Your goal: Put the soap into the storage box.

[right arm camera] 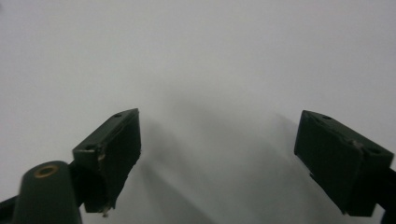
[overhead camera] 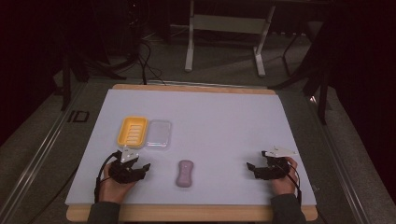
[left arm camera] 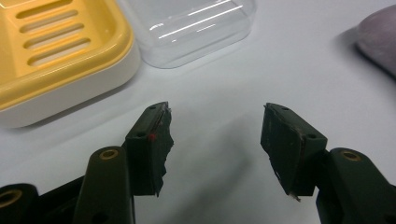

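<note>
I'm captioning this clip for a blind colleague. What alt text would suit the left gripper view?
The left hand-held gripper hovers with its two black jaws apart and nothing between them, over a pale table surface. Beyond the jaws sit a yellow slotted plastic soap dish and, beside it, a clear plastic lid. The edge of a mauve soap bar shows at upper right.

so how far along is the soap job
Done: nothing that shows. The soap lies bare on the table, the yellow dish is empty and the clear lid sits beside it. In hand: nothing; left tongs and right tongs are open. Left: apparently all of it.
</note>
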Motion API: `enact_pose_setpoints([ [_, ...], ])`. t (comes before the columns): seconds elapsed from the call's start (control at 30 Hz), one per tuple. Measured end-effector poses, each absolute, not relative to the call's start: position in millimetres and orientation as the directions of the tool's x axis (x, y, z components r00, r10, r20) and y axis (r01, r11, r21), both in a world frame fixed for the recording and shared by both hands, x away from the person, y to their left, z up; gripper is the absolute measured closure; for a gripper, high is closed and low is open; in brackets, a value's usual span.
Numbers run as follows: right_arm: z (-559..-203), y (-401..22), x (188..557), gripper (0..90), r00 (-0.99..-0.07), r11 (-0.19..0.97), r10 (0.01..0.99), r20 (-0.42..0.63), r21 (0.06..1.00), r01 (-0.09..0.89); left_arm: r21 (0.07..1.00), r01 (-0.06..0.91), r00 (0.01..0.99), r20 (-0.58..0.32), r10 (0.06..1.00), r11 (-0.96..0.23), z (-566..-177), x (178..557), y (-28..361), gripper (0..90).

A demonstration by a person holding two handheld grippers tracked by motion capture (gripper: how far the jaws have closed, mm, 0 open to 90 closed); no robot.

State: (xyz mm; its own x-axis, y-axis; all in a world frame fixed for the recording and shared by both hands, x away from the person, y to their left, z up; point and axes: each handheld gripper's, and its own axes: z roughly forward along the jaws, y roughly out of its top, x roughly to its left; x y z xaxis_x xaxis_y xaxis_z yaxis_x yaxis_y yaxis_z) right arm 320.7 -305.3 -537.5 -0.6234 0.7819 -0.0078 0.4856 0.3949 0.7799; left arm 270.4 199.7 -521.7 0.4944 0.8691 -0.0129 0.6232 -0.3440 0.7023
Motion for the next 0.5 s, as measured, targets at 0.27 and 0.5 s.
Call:
enact_pose_setpoints([
  [0.27,-536.5,-306.4,315.5,14.5,-0.572,0.369,0.819,-0.051,0.81,0.456,0.69,0.639,0.51,-0.049,0.859,-0.34,-508.3,271.3,191.5,41.4],
  [0.5,-535.9,-309.3,314.4,14.5,-0.557,0.336,0.83,-0.032,0.826,0.453,0.696,0.631,0.547,-0.088,0.833,-0.341,-497.4,273.8,184.4,39.3],
])
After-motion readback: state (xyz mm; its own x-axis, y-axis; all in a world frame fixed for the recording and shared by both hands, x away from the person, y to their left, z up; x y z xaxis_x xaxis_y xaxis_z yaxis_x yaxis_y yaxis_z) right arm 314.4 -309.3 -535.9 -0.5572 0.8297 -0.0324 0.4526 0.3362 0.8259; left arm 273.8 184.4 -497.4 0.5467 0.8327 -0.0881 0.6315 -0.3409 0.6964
